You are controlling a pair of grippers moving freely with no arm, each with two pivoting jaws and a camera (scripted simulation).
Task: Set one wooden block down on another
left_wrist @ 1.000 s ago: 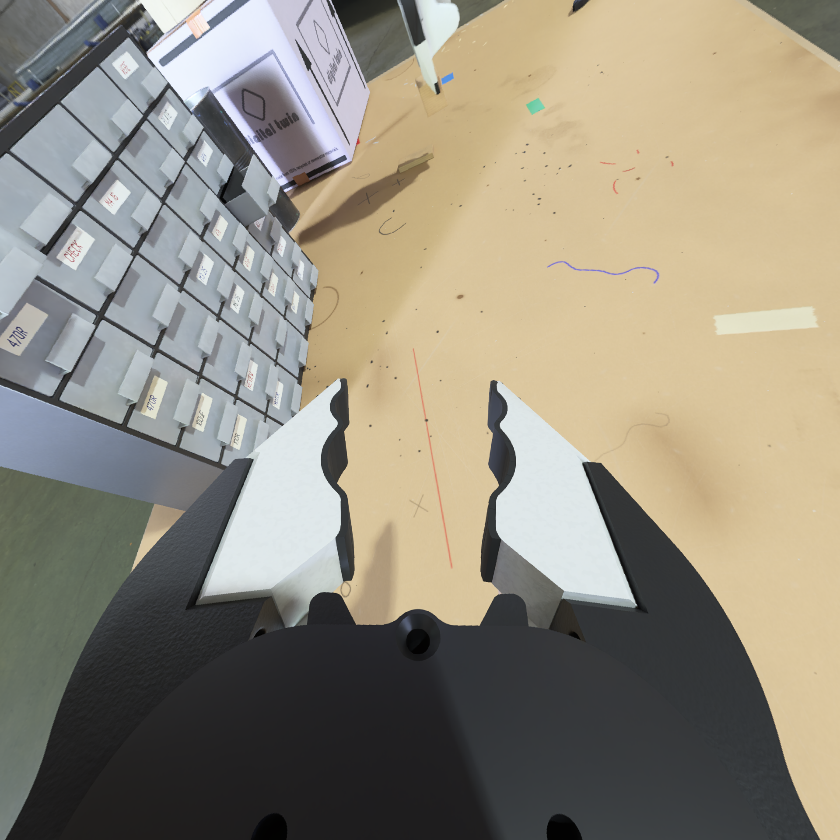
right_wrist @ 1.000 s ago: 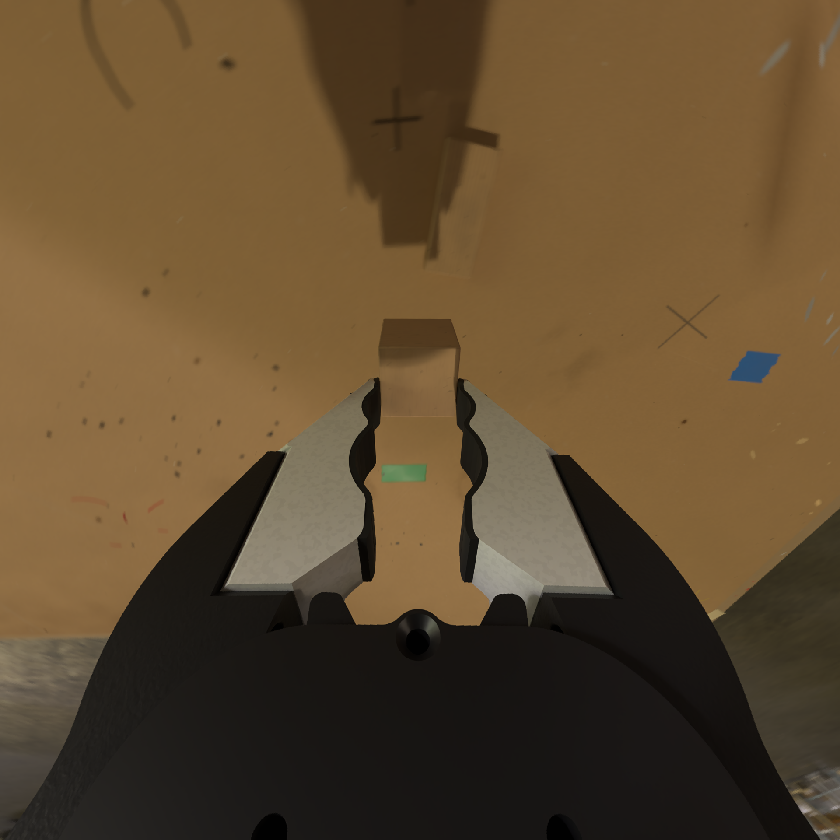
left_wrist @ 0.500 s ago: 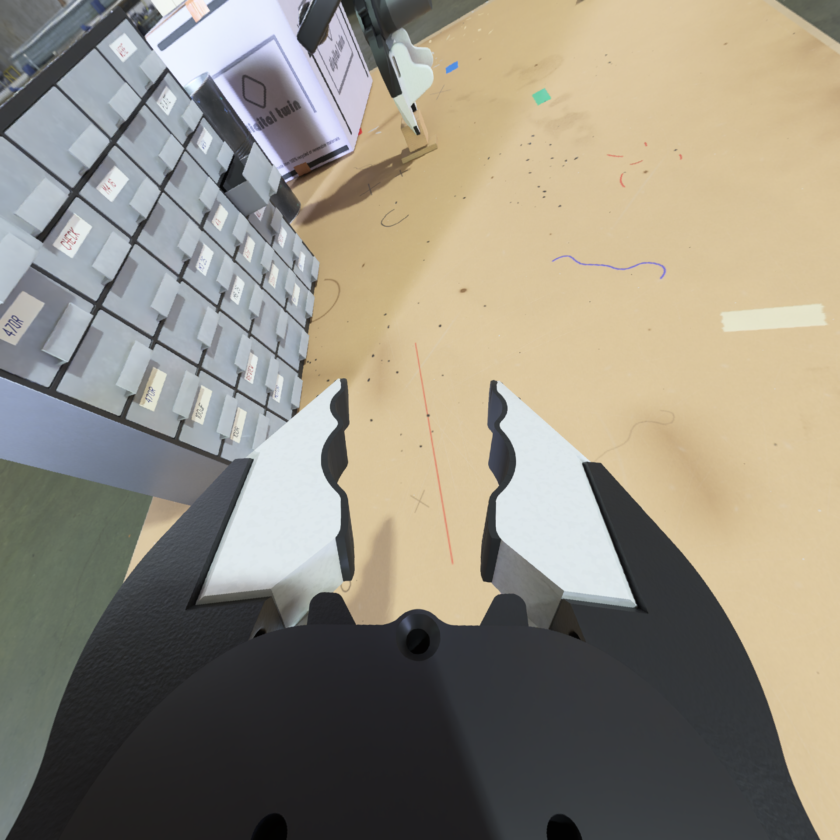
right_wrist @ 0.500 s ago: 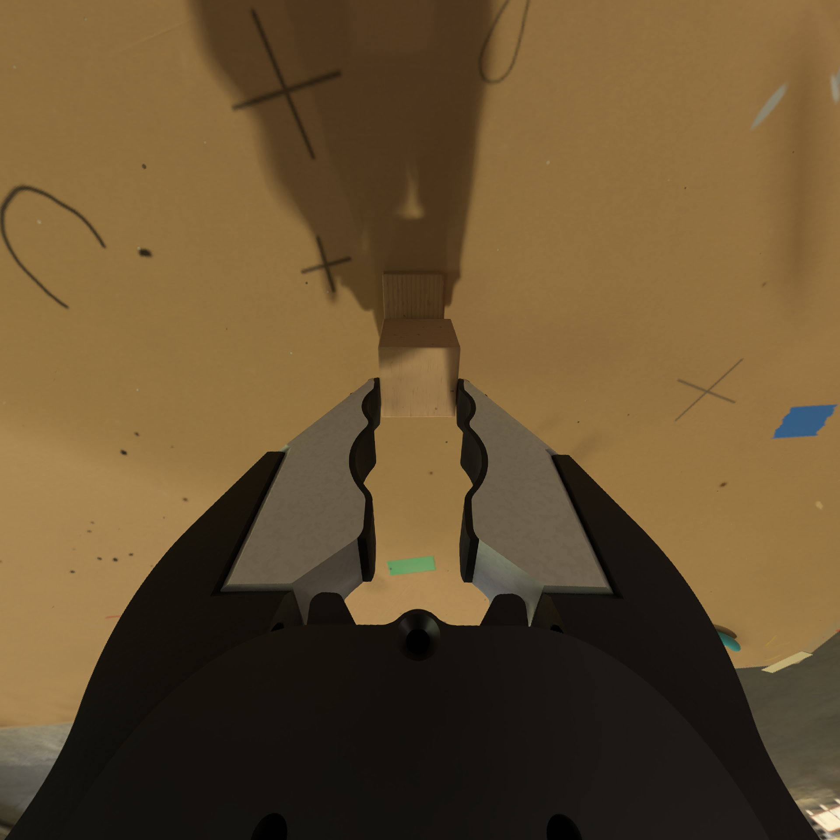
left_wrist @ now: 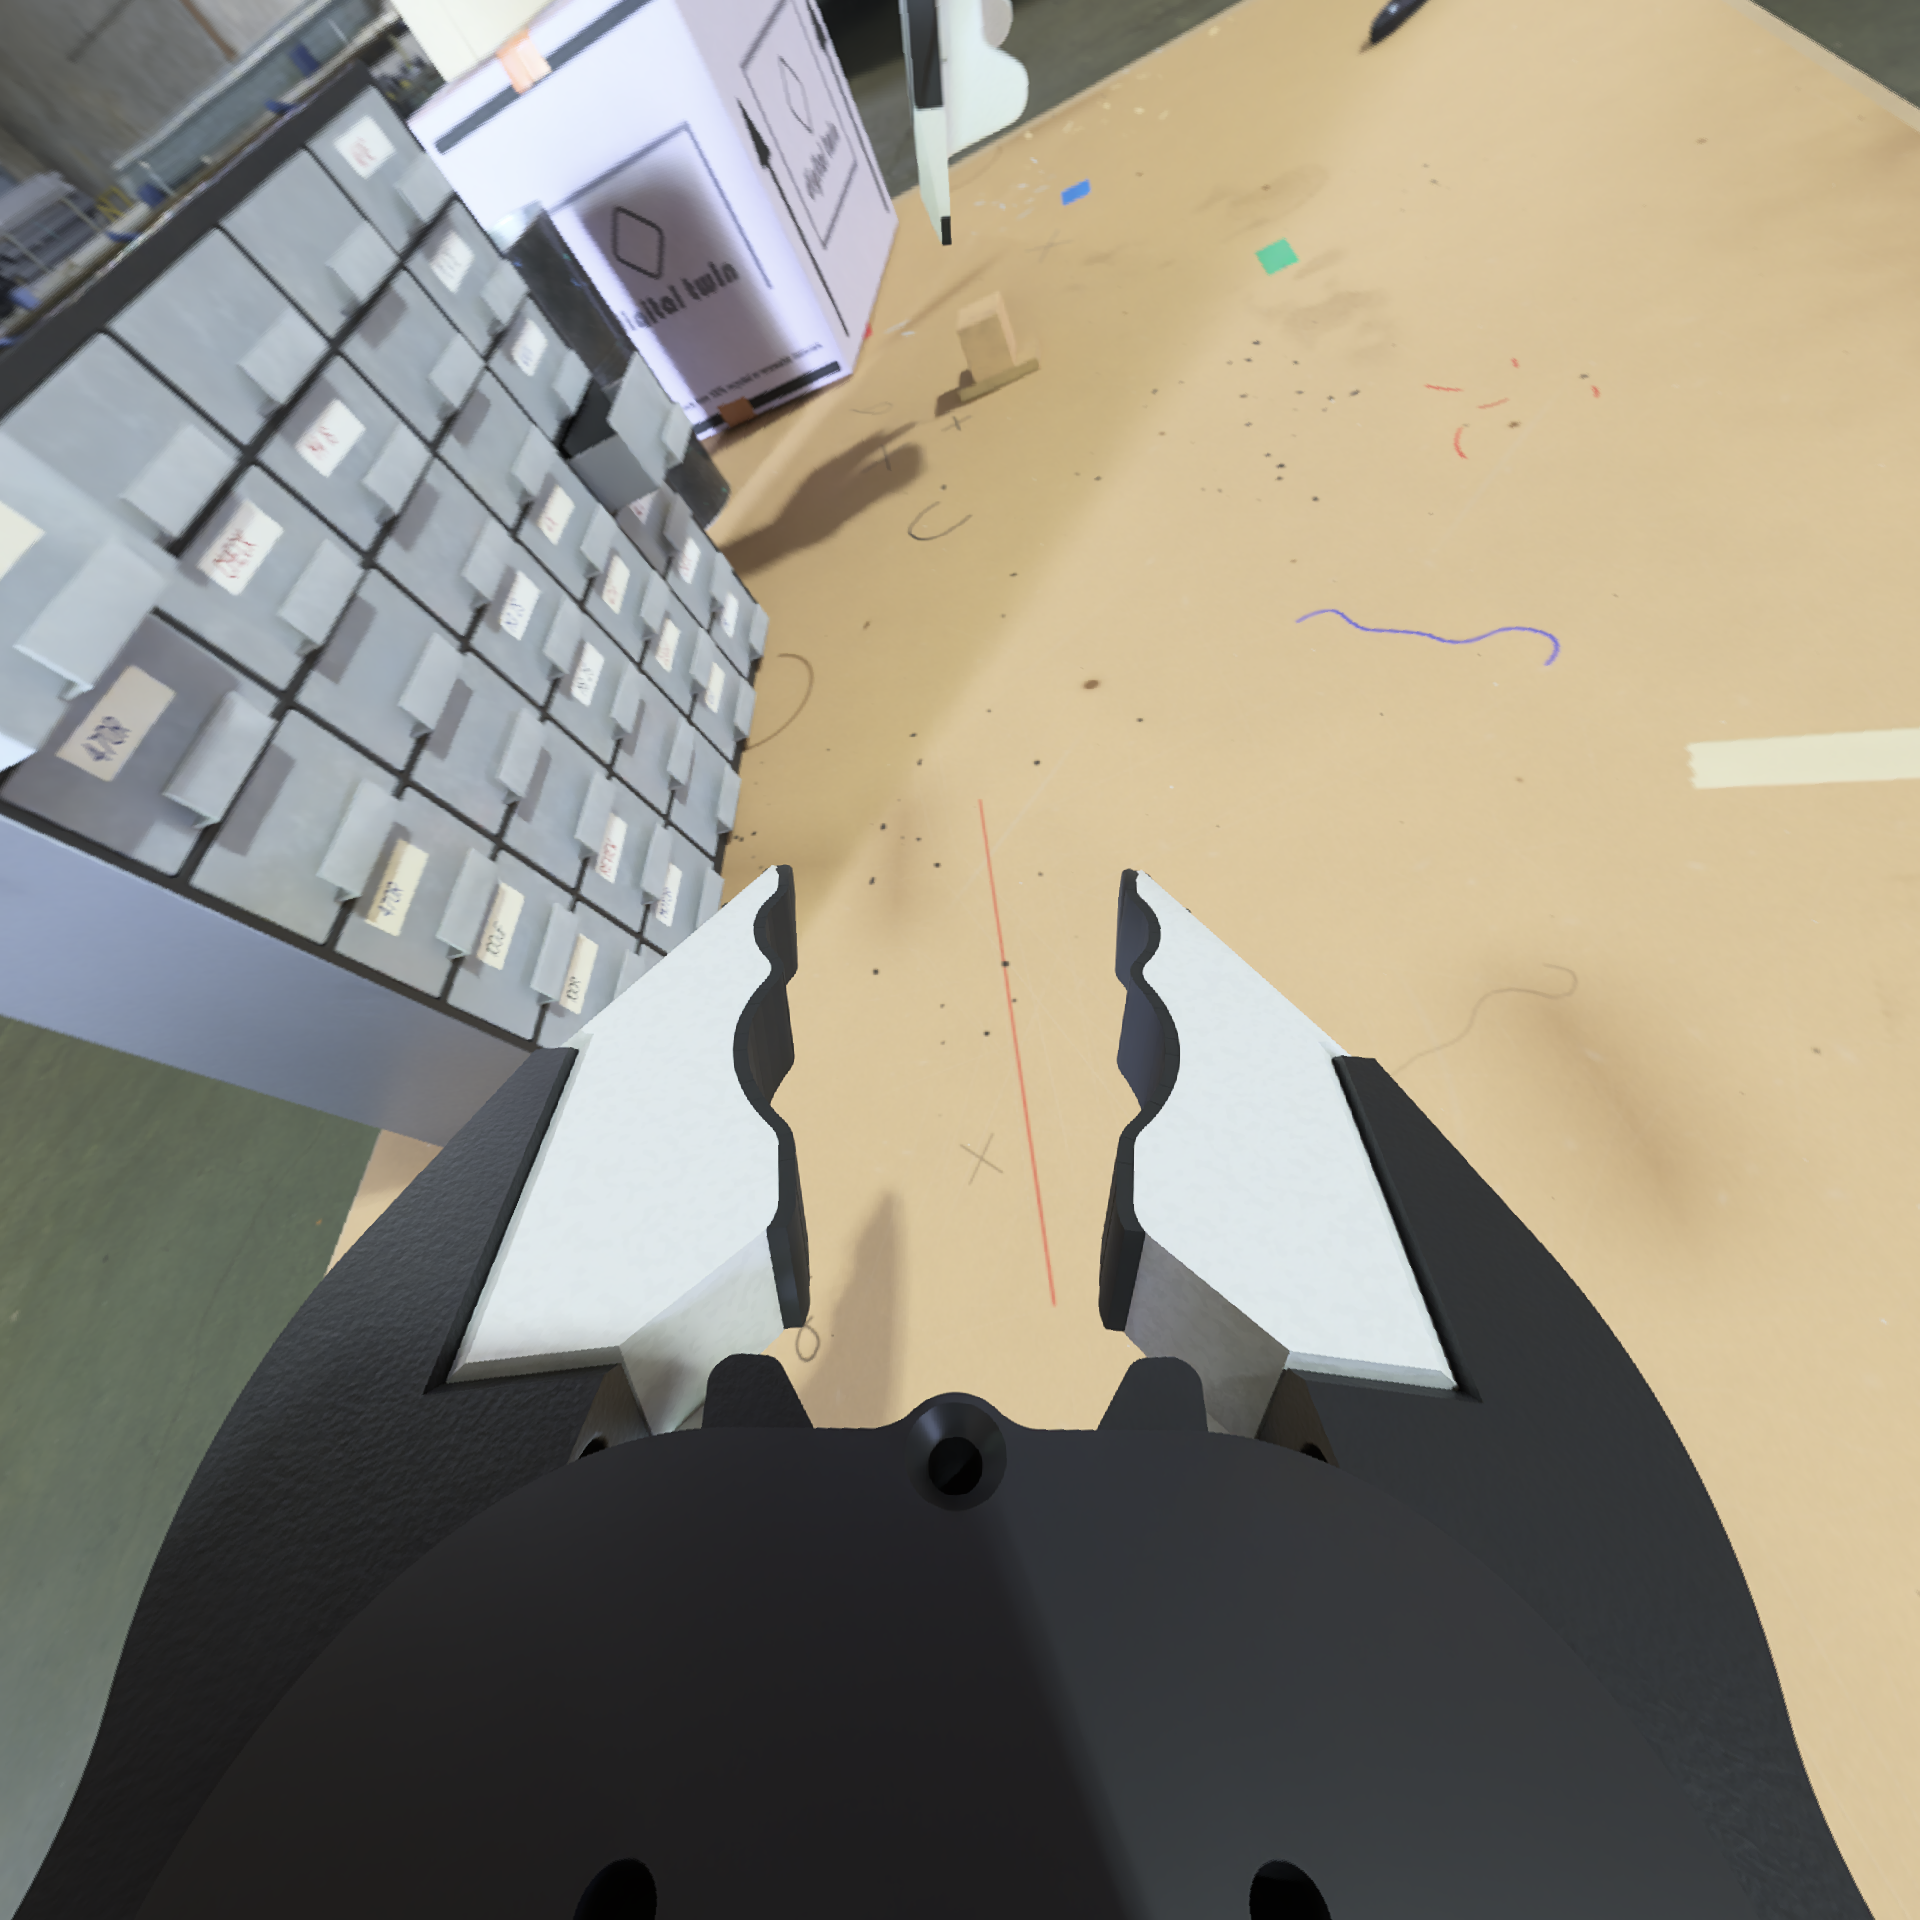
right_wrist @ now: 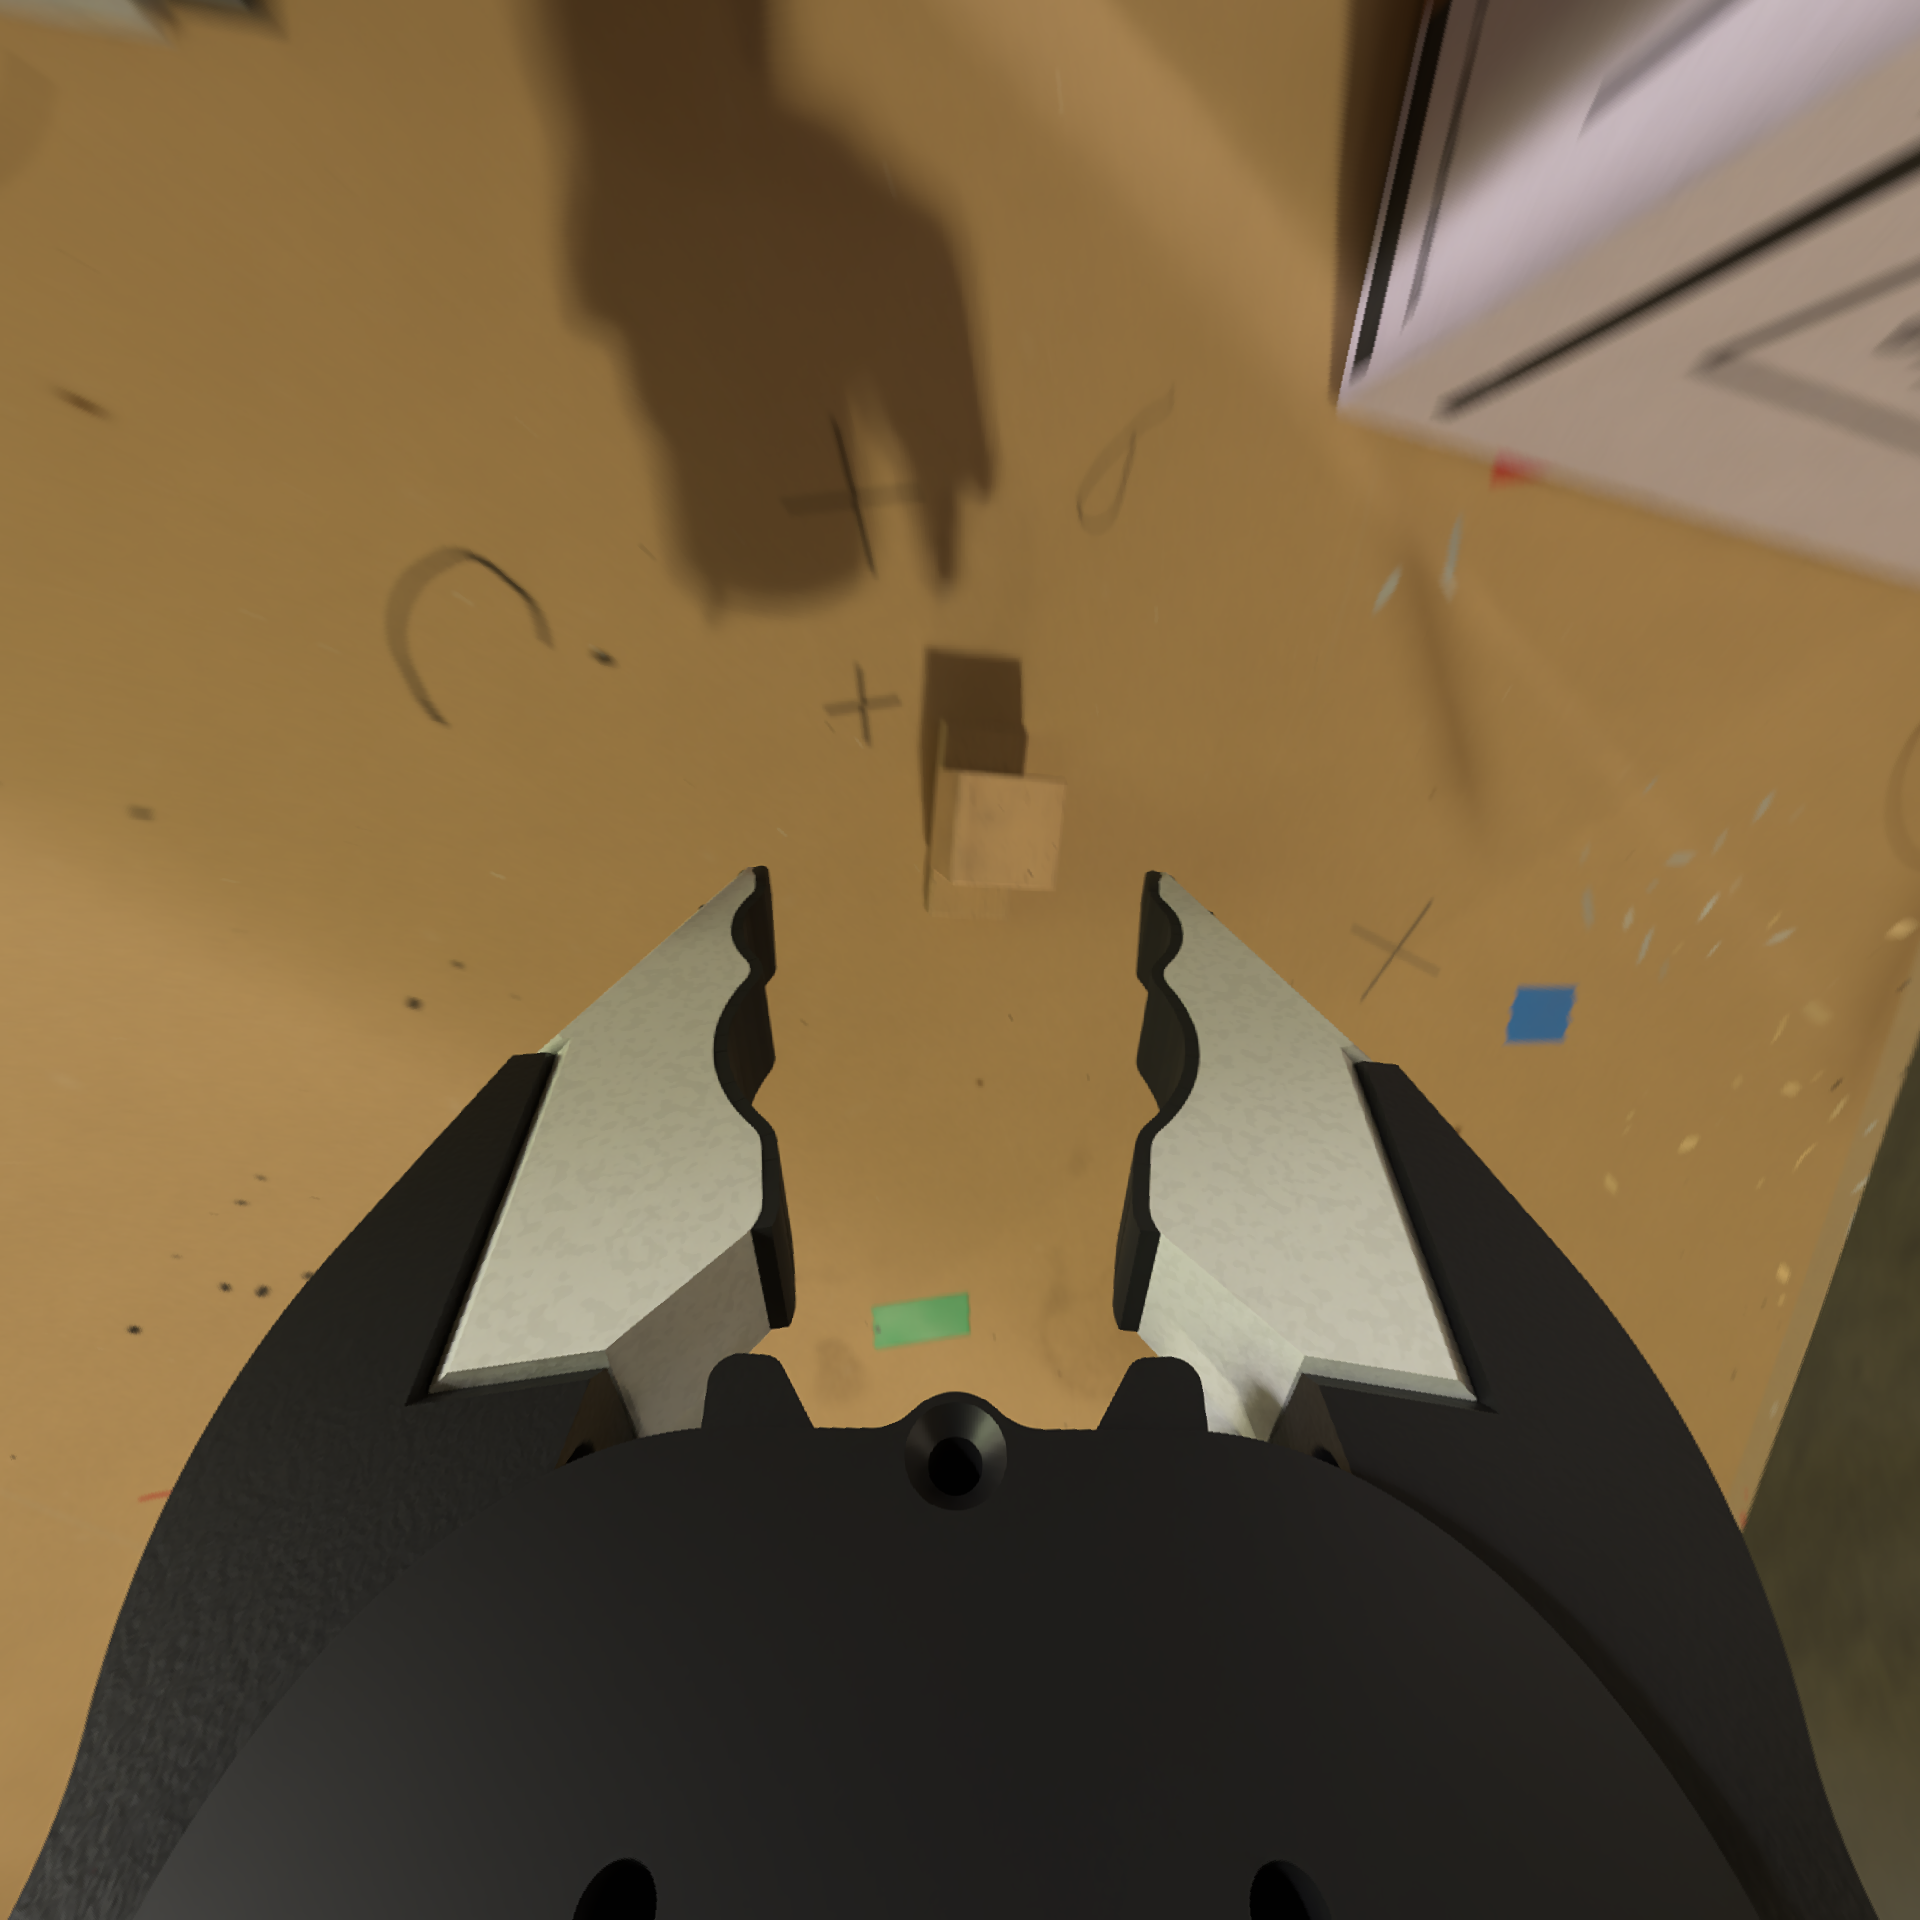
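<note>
2 wooden blocks sit together on the tan table (left_wrist: pixel 1351 935): in the left wrist view an upright pale block (left_wrist: pixel 985 328) stands on a flatter, darker block (left_wrist: pixel 1000 380) that lies on the board. In the right wrist view the pale upper block (right_wrist: pixel 1000 844) shows its light top face just beyond the fingertips, while the lower block under it is too blurred and shaded to make out clearly. A small pencilled cross (right_wrist: pixel 862 704) is drawn just beside the stack.

The right gripper (right_wrist: pixel 956 878) hangs above the stack with its 2 white fingers spread wide and nothing between them; the block lies clear of both tips. From the left wrist view, 1 finger of that gripper (left_wrist: pixel 940 135) points down above the stack, apart from it.

The left gripper (left_wrist: pixel 954 883) is well apart from the blocks, over a thin red line (left_wrist: pixel 1018 1049) on the board, its fingers likewise spread and empty.

Near the stack stands a white cardboard box (left_wrist: pixel 707 197), and to the left of it runs a grey cabinet of small drawers (left_wrist: pixel 343 582) with paper labels. A green tape patch (left_wrist: pixel 1276 256) and a blue tape patch (left_wrist: pixel 1075 191) lie beyond the blocks, a purple squiggle (left_wrist: pixel 1429 632) and a strip of cream tape (left_wrist: pixel 1803 756) farther to the right.
</note>
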